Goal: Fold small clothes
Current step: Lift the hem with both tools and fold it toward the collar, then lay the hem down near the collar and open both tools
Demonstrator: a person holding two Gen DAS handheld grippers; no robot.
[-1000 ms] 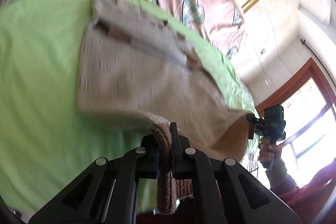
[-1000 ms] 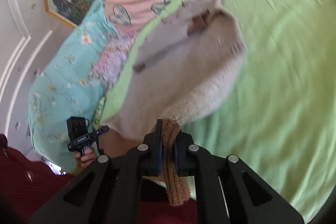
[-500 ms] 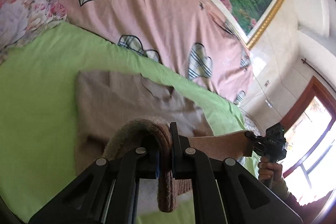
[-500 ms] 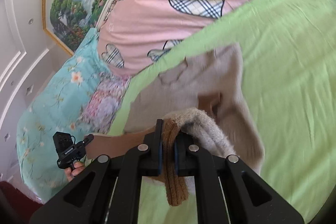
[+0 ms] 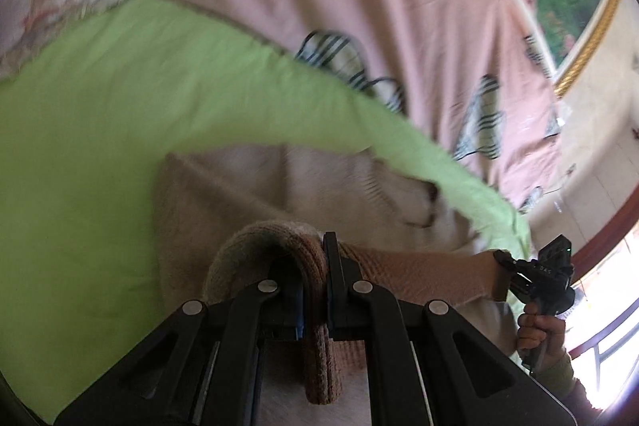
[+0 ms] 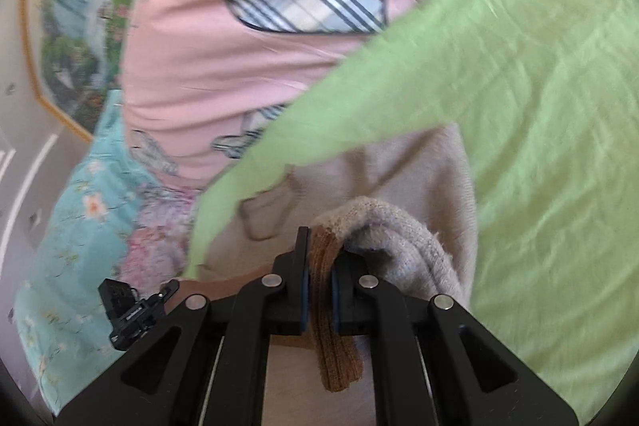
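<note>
The left hand-held gripper (image 5: 315,286) points slightly downward, its jaws clamped on a ribbed brown hem of the beige knit garment (image 5: 239,194). The right hand-held gripper (image 6: 319,286) is tilted likewise and pinches the same brown ribbing at its own corner. Between them the fuzzy, soft garment sags onto the smooth green sheet (image 5: 100,114), at 12 o'clock from both. Farther at 12 lies a pink quilt (image 6: 191,38) with plaid hearts.
</note>
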